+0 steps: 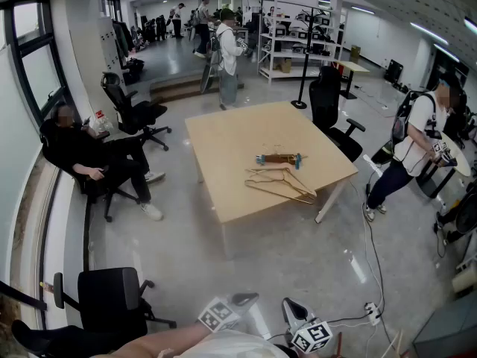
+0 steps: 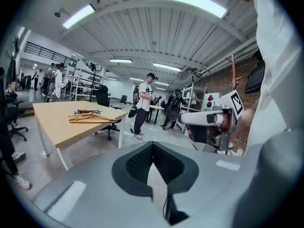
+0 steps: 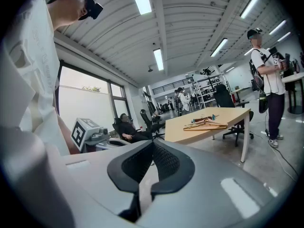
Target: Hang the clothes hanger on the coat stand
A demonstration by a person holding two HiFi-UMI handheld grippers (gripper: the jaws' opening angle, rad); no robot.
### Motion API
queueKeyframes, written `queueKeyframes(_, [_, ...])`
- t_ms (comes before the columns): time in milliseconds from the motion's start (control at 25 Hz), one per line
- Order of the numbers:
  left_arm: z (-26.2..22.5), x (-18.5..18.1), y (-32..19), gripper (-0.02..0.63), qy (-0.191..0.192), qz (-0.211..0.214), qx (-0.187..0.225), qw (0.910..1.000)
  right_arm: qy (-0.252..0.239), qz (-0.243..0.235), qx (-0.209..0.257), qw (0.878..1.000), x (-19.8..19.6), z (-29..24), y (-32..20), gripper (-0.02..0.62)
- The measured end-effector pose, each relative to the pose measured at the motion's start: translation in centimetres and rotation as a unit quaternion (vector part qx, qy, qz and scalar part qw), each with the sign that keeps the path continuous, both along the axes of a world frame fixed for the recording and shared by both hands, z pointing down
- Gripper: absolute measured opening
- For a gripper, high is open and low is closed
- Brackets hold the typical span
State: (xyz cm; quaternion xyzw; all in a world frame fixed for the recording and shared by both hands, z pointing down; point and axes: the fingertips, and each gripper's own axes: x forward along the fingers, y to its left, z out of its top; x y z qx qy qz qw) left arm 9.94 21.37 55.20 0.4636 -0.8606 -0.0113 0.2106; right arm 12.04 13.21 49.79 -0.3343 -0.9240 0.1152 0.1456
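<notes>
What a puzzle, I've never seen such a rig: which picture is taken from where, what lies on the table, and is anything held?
No robot here: a person carries a hand-held gripper in each hand. The head view comes from a camera on the person's head, looking down; the left hand-held gripper and right hand-held gripper peek in at the bottom edge. The other two views come from cameras riding on each hand-held gripper, looking along its jaws. In both, the jaws are closed together with nothing between them. Across the room stands a light wooden table. On it lie thin clothes hangers and, beside them, a brown bar with blue ends, perhaps another hanger. Nothing is held.
</notes>
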Motion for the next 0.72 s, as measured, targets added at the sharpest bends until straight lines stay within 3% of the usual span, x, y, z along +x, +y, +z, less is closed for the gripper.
queueKeyframes(160, [0.3,-1.1,2.1,0.002,0.000,-0.018,-0.001,0.9998,-0.008,-0.010,0.009,1.000,-1.5,-0.3,1.7,0.014])
queueKeyframes(360, [-0.4,-2.1,3.7,0.002,-0.003,-0.031,0.003,0.9995,-0.014,-0.009,-0.018,1.000,-3.1,-1.4,2.7,0.014])
queueKeyframes(720, [0.2,-4.6,4.2,0.002,0.003,-0.053,0.002,0.9986,0.002,-0.018,0.010,1.000,-5.5,-0.2,2.5,0.014])
